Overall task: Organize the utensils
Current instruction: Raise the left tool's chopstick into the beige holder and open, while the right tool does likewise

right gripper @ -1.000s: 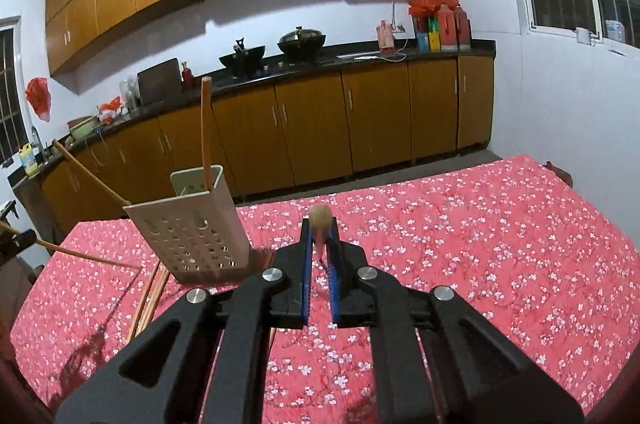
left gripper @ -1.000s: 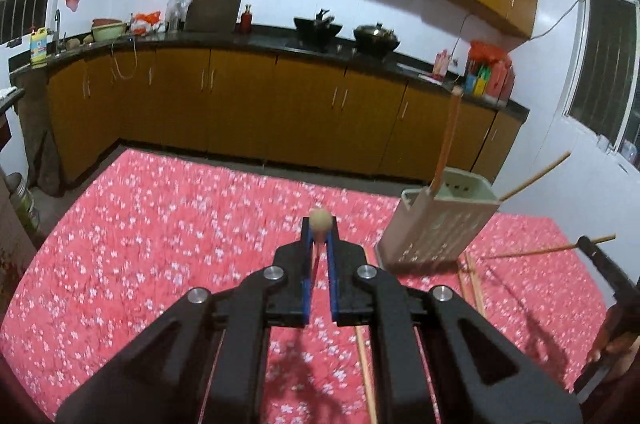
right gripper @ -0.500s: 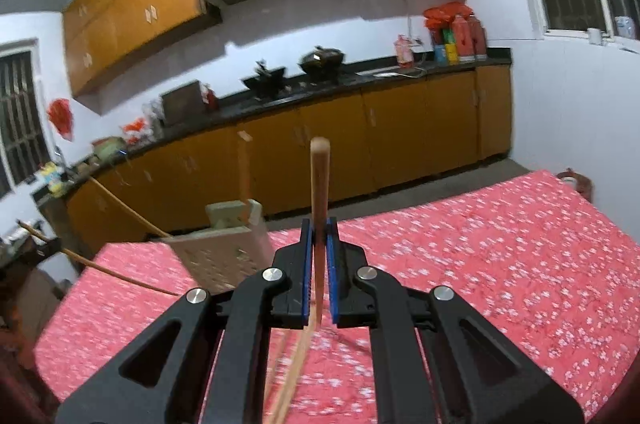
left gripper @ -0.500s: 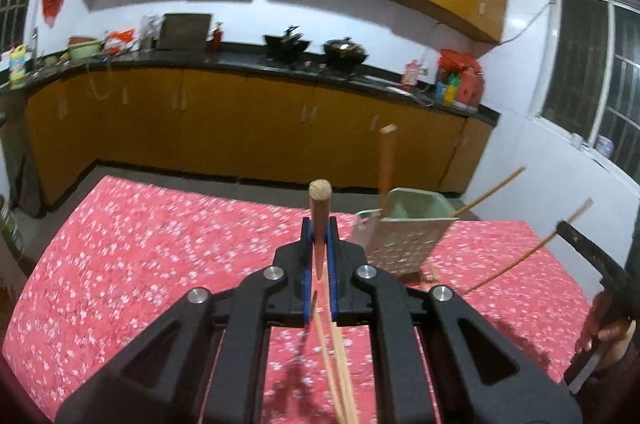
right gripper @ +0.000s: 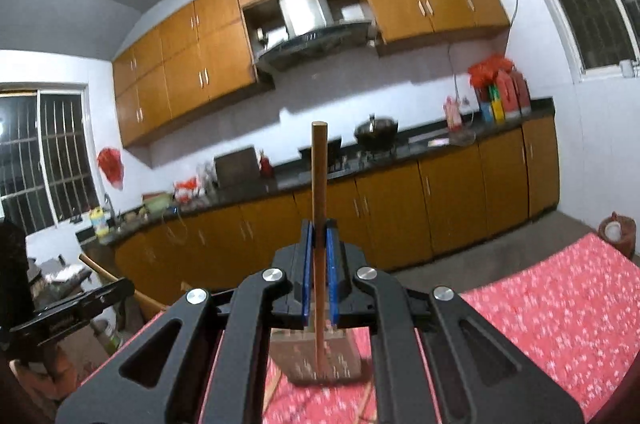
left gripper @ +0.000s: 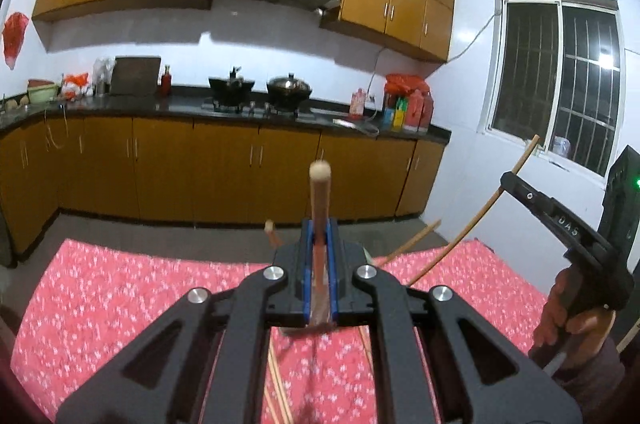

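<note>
My left gripper [left gripper: 319,230] is shut on a wooden chopstick [left gripper: 319,199] that stands up between its blue pads. My right gripper [right gripper: 319,230] is shut on another chopstick [right gripper: 319,183], also upright, its lower end over the perforated utensil holder [right gripper: 320,360] on the red cloth. In the left wrist view the holder is mostly hidden behind my fingers; a chopstick end [left gripper: 270,228] and a slanted stick [left gripper: 412,242] poke out of it. The right gripper [left gripper: 520,183] shows at the right edge there, holding its thin stick [left gripper: 480,220].
A red floral tablecloth [left gripper: 120,296] covers the table. Loose chopsticks [left gripper: 278,388] lie on it near the holder. Kitchen cabinets and a counter with pots [left gripper: 288,89] stand beyond the table. The left gripper [right gripper: 80,308] shows at the left in the right wrist view.
Both grippers have tilted upward and risen, so the chopsticks now stand taller in view. The holder has slipped behind and below the fingers in both views.
</note>
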`<control>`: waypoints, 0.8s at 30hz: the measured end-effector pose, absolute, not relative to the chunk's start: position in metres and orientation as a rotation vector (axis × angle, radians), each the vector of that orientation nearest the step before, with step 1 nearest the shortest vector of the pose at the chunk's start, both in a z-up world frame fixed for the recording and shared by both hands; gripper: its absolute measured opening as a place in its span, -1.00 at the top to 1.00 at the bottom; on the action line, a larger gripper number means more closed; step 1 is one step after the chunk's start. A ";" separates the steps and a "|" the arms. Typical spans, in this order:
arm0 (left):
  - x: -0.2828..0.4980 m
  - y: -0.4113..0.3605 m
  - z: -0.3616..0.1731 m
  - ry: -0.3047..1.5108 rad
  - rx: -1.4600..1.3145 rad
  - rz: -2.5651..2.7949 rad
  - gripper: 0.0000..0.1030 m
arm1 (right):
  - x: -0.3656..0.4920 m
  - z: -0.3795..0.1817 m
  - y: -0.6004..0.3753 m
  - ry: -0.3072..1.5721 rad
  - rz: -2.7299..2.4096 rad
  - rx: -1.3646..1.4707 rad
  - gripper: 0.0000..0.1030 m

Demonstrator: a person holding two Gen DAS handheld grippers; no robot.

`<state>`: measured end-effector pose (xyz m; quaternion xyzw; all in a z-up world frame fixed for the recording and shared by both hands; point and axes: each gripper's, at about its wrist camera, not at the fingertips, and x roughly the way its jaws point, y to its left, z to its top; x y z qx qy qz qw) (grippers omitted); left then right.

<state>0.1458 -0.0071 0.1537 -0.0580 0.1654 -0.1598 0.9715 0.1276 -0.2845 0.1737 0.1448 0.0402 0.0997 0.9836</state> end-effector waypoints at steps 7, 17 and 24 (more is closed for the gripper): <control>0.165 -0.011 0.181 0.262 -0.165 -0.288 0.85 | 0.150 0.177 -0.274 0.018 0.154 0.277 0.86; 0.204 -0.018 0.154 0.305 -0.193 -0.260 0.85 | 0.183 0.141 -0.252 0.134 0.149 0.225 0.86; 0.224 -0.023 0.117 0.406 -0.204 -0.267 0.84 | 0.189 0.124 -0.248 0.228 0.180 0.220 0.84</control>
